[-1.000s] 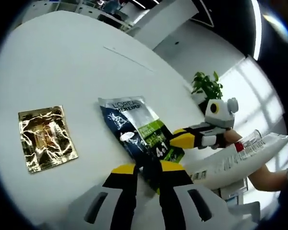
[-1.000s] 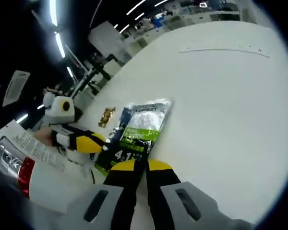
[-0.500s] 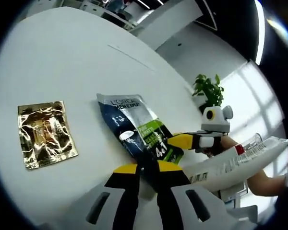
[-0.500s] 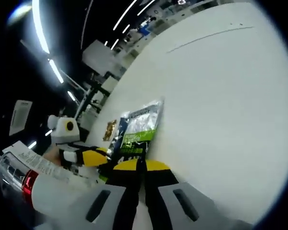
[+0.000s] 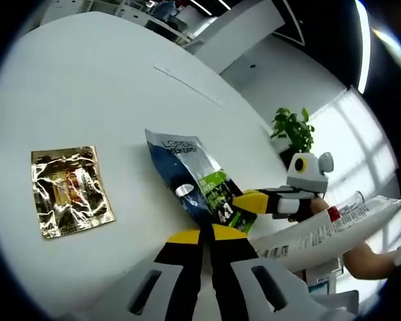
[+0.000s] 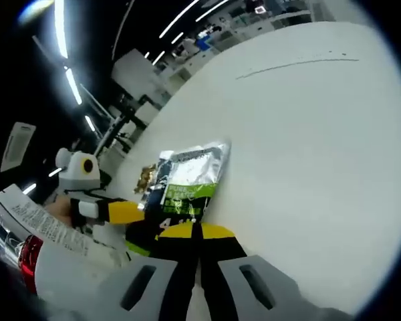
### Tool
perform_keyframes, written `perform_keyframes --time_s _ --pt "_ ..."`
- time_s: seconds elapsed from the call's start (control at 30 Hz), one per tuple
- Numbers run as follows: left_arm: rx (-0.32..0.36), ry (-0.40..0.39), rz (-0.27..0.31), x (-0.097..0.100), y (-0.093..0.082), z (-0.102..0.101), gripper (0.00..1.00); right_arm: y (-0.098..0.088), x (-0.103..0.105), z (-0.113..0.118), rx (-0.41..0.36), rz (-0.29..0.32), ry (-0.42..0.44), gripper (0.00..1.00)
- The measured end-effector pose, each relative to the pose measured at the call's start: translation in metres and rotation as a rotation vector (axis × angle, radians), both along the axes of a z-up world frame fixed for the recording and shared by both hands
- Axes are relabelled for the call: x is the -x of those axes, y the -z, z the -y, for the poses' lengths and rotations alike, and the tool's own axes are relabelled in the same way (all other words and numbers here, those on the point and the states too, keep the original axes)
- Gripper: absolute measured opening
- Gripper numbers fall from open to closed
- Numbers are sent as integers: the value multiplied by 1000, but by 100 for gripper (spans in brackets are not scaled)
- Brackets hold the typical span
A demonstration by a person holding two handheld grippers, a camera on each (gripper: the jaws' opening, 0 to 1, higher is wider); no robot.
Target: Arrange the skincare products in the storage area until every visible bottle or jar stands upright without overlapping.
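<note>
Currently your left tongs and right tongs both pinch the dark sachet held over the tabletop, gold sachet flat, white tube lying; nothing stands upright yet.

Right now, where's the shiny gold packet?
In the left gripper view the gold packet lies flat on the white table, at the left, apart from the blue and green sachet that both grippers pinch.

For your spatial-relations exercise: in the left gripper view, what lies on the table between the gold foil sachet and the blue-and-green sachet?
Nothing: the left gripper view shows bare white table between the gold foil sachet and the blue-and-green sachet.
</note>
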State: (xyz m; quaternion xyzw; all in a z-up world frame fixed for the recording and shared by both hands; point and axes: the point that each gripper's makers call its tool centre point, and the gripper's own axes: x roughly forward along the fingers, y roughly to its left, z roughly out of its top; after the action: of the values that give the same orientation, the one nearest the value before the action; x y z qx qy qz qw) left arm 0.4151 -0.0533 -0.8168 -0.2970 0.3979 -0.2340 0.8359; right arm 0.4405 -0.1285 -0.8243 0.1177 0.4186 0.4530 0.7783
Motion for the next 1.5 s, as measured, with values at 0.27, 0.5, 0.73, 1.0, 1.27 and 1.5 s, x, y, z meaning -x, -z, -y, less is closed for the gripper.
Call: perform_keyframes --time_s 0.27,0.5,0.73,1.0,1.27,1.5 --pt "21 -96 122 -20 -36 -16 0 -39 -24 -9 -61 138 32 1" --pt "32 -117 200 -28 -70 -27 0 -79 -42 -18 -70 256 20 1" --pt "17 -117 241 -26 -94 -36 0 -110 -40 -27 -85 304 12 1" --pt "-39 -78 325 -18 -128 -47 0 -146 -31 -37 -82 383 -12 1" --pt "-45 -53 386 -4 -158 -51 0 -183 -10 -44 -95 462 -24 1" --pt "-35 -28 428 12 -179 -57 0 -199 8 -49 -92 499 -34 1"
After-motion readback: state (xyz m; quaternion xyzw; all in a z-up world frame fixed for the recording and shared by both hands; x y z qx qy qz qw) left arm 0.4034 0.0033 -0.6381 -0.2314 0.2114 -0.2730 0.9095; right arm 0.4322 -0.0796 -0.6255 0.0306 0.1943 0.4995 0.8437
